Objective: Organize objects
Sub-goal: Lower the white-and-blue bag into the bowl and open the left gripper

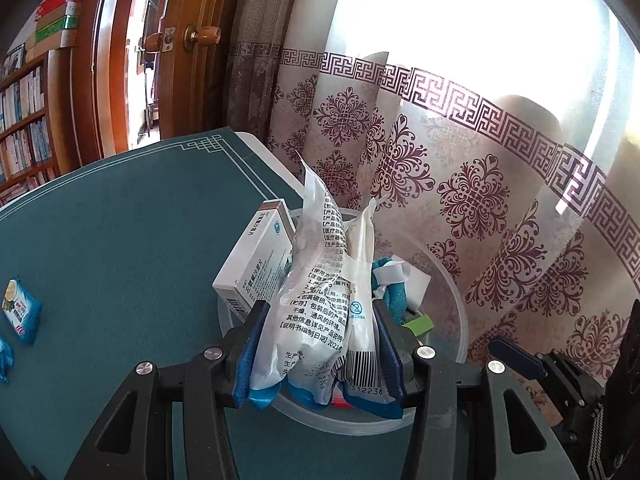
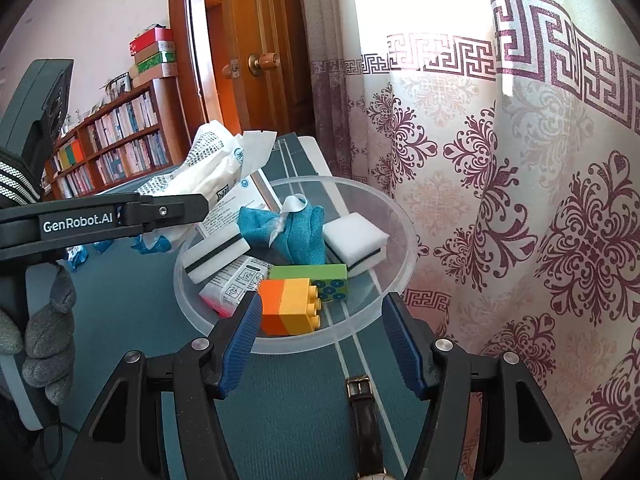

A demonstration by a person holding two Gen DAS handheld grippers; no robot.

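Note:
My left gripper [image 1: 320, 344] is shut on a white plastic packet with printed text [image 1: 320, 280] and holds it over the near rim of a clear plastic bowl [image 1: 452, 320]; the packet also shows in the right wrist view [image 2: 208, 168]. The bowl [image 2: 392, 216] holds a white medicine box [image 1: 256, 264], a blue cloth [image 2: 296, 232], white sponges [image 2: 356, 240], a green brick [image 2: 320, 276] and an orange-yellow brick [image 2: 288, 308]. My right gripper [image 2: 320, 340] is open and empty, just in front of the bowl.
The bowl stands on a green table mat [image 1: 120, 240] near a patterned curtain [image 2: 520, 200]. A blue wipes packet [image 1: 20, 312] lies at the mat's left. A brown watch strap [image 2: 366, 420] lies under my right gripper. A wooden door [image 2: 260, 40] and bookshelf [image 2: 112, 140] stand behind.

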